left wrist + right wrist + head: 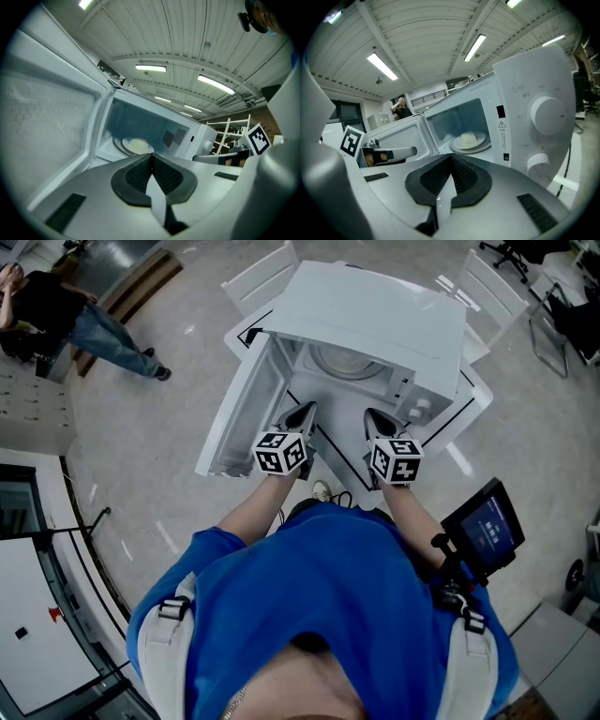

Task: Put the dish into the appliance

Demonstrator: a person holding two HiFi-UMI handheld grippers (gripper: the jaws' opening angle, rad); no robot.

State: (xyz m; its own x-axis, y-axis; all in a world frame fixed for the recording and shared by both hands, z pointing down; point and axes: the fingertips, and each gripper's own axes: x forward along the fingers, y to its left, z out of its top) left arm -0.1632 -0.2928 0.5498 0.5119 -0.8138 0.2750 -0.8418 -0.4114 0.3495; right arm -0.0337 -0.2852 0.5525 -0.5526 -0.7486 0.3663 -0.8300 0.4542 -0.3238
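Observation:
A white microwave [375,320] stands on a white table [473,395] with its door [239,409] swung open to the left. Inside, a pale round dish [137,145] rests on the glass turntable [471,143]; the dish [468,139] also shows in the right gripper view. My left gripper [302,413] and right gripper [375,418] hover side by side just in front of the opening. Both are outside the cavity and apart from the dish. The left gripper [151,157] has its jaws pressed together with nothing between them. So does the right gripper [451,159].
The open door [42,122] stands close on the left. The control panel with two knobs [546,115] is close on the right. White chairs [262,277] stand behind the table. A person [56,306] is far off at the top left. A small screen [483,526] sits by my right elbow.

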